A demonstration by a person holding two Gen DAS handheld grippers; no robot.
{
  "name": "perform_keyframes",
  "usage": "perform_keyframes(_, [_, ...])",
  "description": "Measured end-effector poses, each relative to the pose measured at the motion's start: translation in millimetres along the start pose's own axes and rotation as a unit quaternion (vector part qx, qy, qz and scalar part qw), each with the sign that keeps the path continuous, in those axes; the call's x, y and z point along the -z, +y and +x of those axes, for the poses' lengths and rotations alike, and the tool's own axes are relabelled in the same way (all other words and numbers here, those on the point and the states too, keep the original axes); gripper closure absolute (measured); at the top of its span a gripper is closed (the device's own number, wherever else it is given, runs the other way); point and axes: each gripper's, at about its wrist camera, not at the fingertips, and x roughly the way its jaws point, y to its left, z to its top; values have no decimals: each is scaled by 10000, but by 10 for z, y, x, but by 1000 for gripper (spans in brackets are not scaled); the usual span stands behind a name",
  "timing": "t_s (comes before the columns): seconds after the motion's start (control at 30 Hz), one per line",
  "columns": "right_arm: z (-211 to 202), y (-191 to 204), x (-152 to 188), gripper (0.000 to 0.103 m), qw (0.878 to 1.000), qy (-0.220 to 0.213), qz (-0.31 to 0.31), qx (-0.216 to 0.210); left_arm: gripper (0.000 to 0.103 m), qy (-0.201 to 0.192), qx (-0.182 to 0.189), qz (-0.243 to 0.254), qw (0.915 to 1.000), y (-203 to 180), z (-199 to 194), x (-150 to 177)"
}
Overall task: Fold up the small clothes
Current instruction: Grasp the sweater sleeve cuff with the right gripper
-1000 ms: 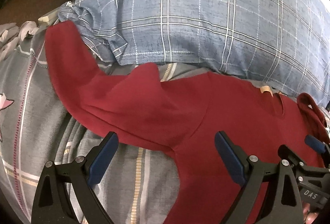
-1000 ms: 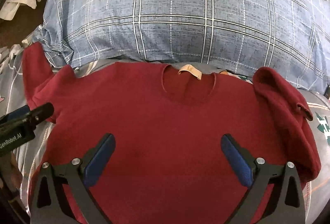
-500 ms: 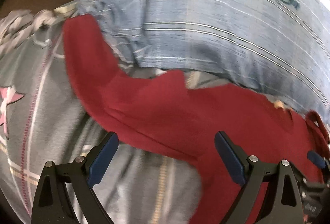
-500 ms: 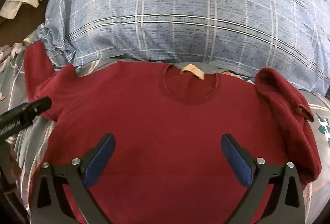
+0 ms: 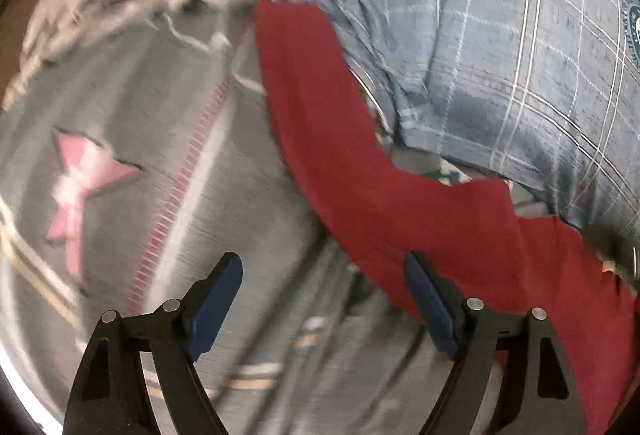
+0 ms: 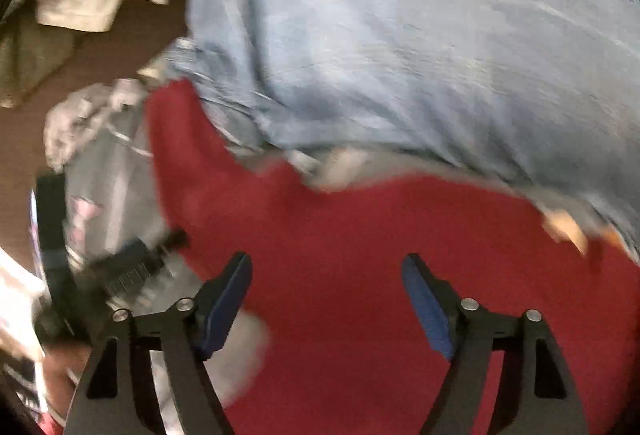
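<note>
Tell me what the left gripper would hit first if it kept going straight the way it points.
Probably the grey bedsheet: the left gripper has bare sheet between its open, closing jaws. The red sweater's sleeve lies just right of that line, near the right finger. Blur leaves depth unclear.

blur: right wrist view smeared throughout, plaid of blue pillow (image 6: 400, 47) washed out | cut off: red sweater (image 6: 360, 243) past bottom and right edges, far sleeve out of frame | hidden: sleeve end (image 5: 288, 27) tucked against pillow corner | unreadable: pillow emblem (image 5: 634, 31) clipped at edge
</note>
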Motion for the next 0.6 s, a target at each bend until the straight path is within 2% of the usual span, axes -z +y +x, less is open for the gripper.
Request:
perform_keyframes(0.07, [145,241,-250,31,9992,-46,-294,-282,19,-159,-267,94,9995,49,-75,14])
perform_keyframes(0.13, [333,469,-460,31,9973,-16,-591,-443,19,-136,-402,27,9991,99,-85,22])
perform_keyframes(0.2, [567,669,-652,34,9952,73,-769,-595,20,-29,-376,-164,9992,182,-71,14])
perform_keyframes(0.3, [922,935,-885,35,9907,278,-812,-1052,19,-131,-342,-326,9988,228,-126,13])
perform_keyframes(0.37, [1111,1102,-968,36,9873,377,-921,-1236,19,-155,-384,-346,9985,253,-143,14])
perform_keyframes(0.5, [1462,1406,-1042,40,9826,496,-1132,-1387,21,-157,-315,-450,9984,294,-162,14])
perform_keyframes(0.6, [1663,1542,-1087,44,9808,579,-1204,-1422,21,-218,-426,-526,9975,331,-134,-23])
